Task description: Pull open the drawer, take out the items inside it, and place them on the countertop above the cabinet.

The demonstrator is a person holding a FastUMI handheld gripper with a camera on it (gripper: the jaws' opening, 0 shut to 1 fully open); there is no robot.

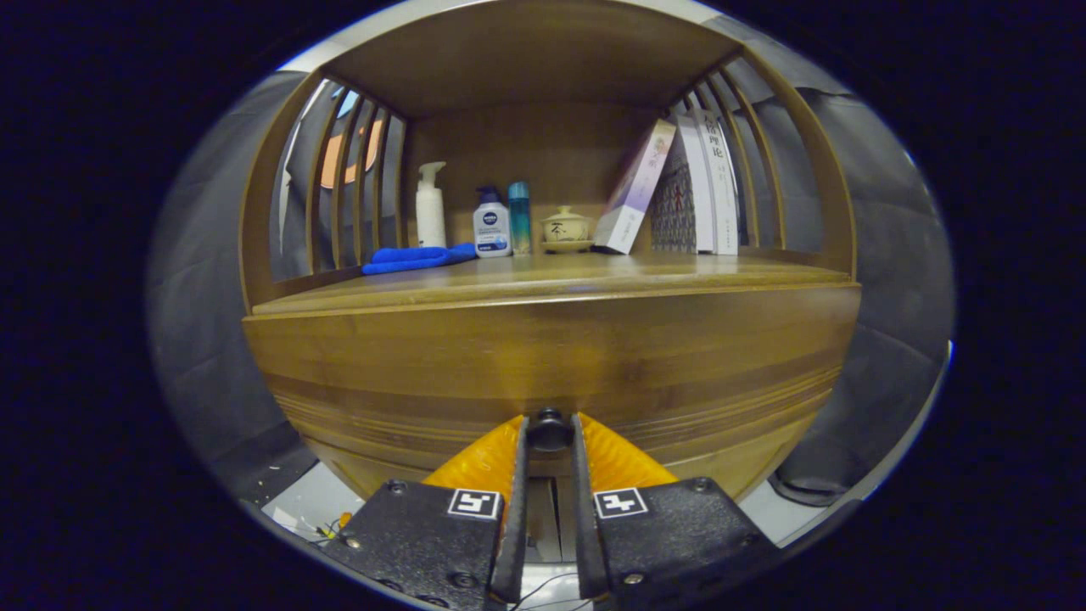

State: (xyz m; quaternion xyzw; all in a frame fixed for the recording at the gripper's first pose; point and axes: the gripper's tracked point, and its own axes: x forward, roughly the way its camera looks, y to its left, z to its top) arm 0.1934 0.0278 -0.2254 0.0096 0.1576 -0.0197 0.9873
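A wooden cabinet fills the view, its drawer front (551, 365) flush and closed below the countertop (543, 284). A small dark round knob (550, 428) sticks out from the lower middle of the drawer front. My gripper (550, 434) is right at the drawer, its two fingers pressed against either side of the knob. The drawer's contents are hidden behind the closed front.
On the countertop stand a white pump bottle (430, 206), a blue-capped lotion bottle (491, 223), a teal bottle (519, 217), a lidded tea cup (565, 227) and leaning books (679, 191). A blue cloth (416, 258) lies at the left. Slatted sides and a top board enclose the shelf.
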